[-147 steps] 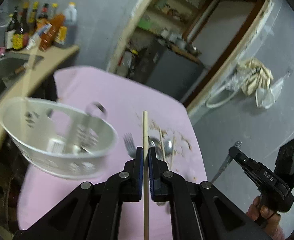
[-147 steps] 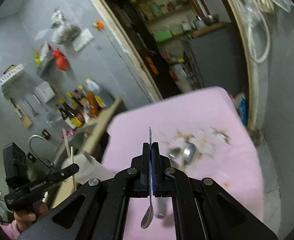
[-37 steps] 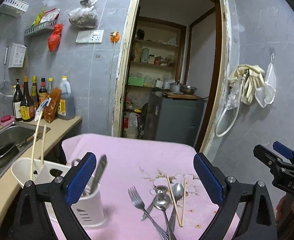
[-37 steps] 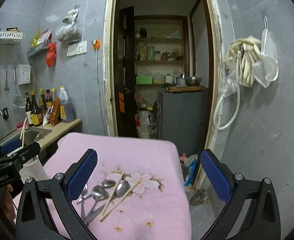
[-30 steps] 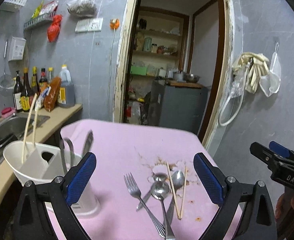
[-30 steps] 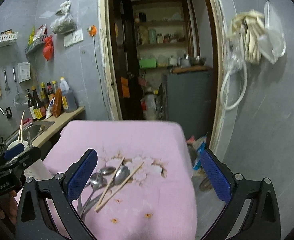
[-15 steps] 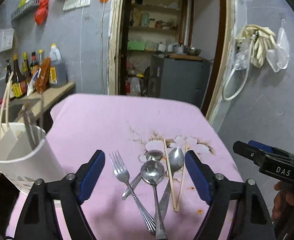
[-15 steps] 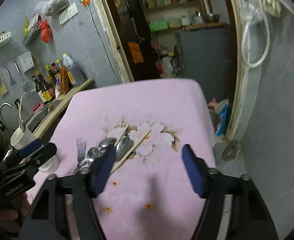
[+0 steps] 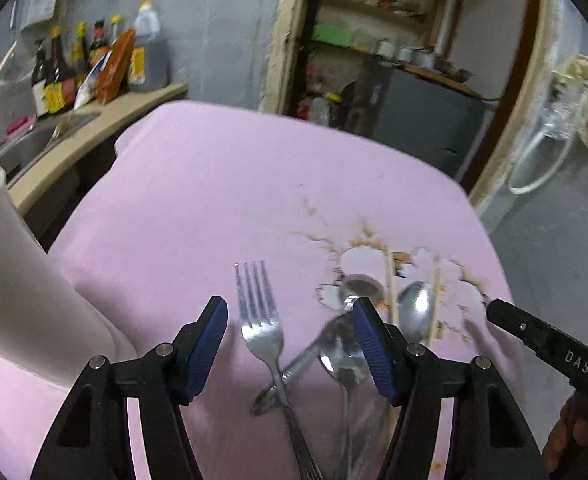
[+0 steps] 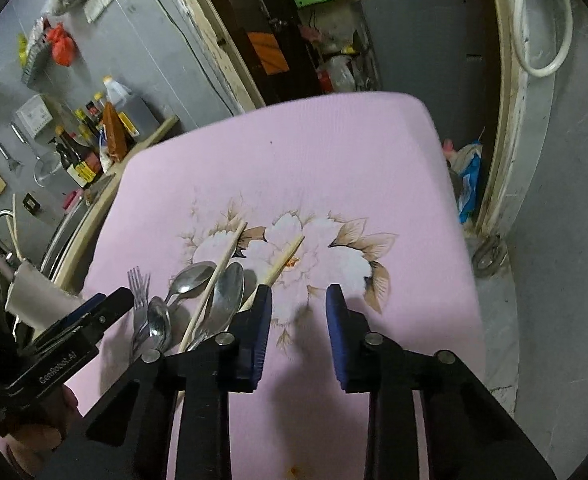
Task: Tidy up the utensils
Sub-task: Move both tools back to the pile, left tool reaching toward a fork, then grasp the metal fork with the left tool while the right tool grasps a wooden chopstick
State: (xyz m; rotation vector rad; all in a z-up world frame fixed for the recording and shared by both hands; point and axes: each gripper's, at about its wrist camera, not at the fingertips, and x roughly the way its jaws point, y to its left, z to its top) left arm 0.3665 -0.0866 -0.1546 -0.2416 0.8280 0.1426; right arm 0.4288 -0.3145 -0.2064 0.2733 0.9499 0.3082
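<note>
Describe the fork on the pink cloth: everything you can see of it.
The fork is shiny metal with four long tines and a slim handle. It lies flat on the pink tablecloth, tines pointing away from the camera, left of the spoons. One spoon's handle crosses its neck, and the handle's end runs out of the left wrist view. It sits between the fingers of the left gripper, whose jaws are closing but not yet touching it. The white utensil holder stands to its left.

Both wrist views angled steeply down, close over the pink tablecloth, sharing the fork and spoons
</note>
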